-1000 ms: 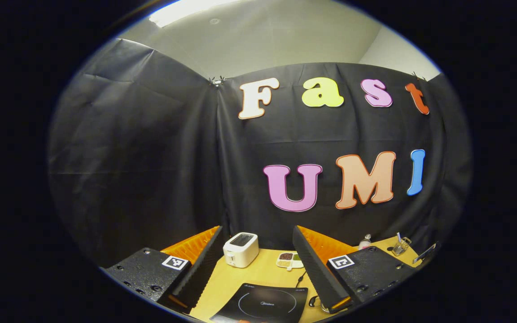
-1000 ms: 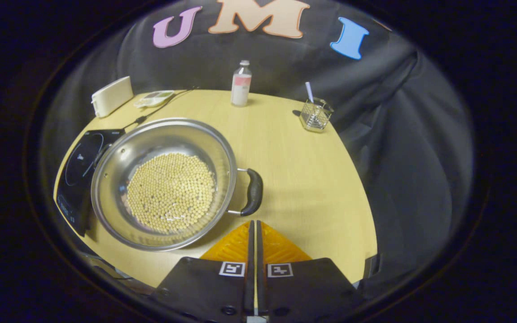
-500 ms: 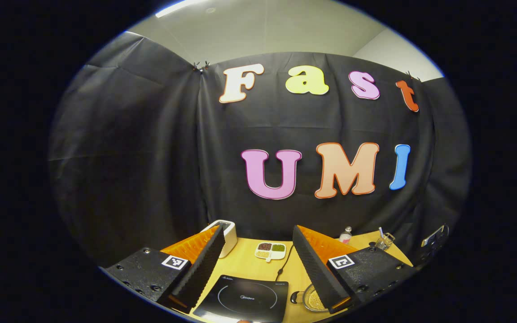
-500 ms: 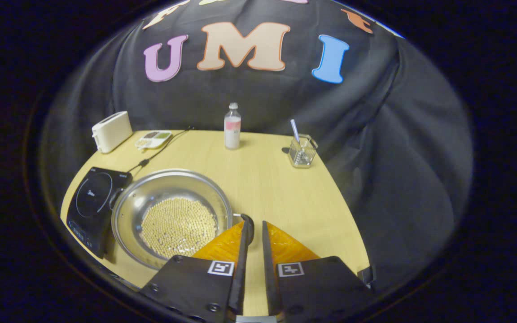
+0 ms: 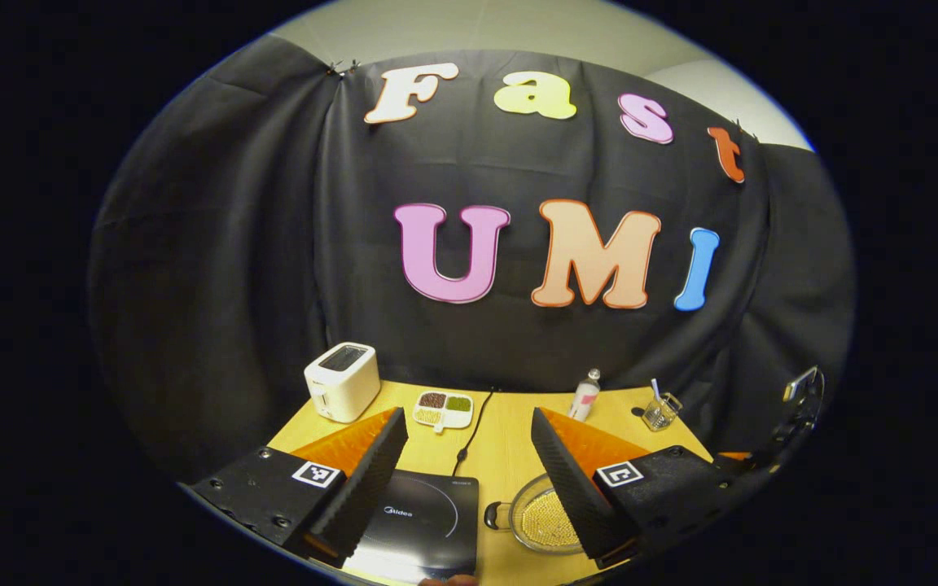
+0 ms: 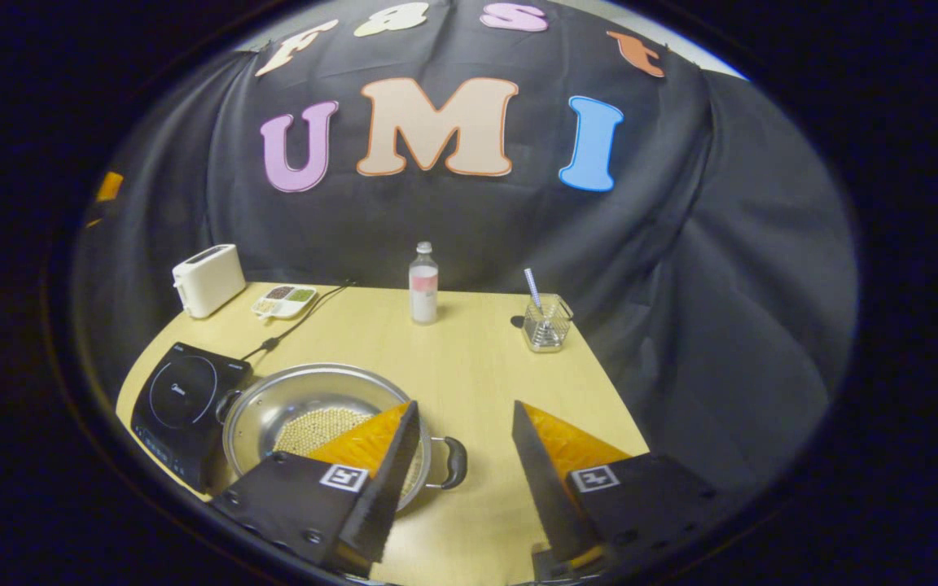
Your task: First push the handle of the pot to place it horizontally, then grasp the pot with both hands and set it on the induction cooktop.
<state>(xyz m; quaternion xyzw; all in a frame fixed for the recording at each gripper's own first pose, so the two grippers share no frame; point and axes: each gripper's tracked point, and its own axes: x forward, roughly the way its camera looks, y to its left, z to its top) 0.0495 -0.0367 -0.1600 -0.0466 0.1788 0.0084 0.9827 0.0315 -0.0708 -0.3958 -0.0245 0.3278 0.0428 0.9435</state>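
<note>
The steel pot (image 6: 306,403) holds pale beans and stands on the wooden table (image 6: 477,350), touching the right edge of the black induction cooktop (image 6: 184,395). Its black right handle (image 6: 454,462) points toward my right gripper (image 6: 465,404), which is open and hovers just above and behind that handle with nothing between its fingers. In the left gripper view, the pot (image 5: 536,521) shows beside the cooktop (image 5: 428,521), its left handle (image 5: 495,514) facing the cooktop. My left gripper (image 5: 469,417) is open above the cooktop and the pot's left side.
A white toaster (image 6: 208,279), a divided snack dish (image 6: 283,300), a small bottle (image 6: 423,285) and a glass with a straw (image 6: 546,324) stand along the table's far side. The cooktop's cord (image 6: 294,325) runs toward the back.
My right gripper went from shut to open and drew back and up from the pot's right handle. My left gripper tipped downward, bringing the cooktop and pot into its view.
</note>
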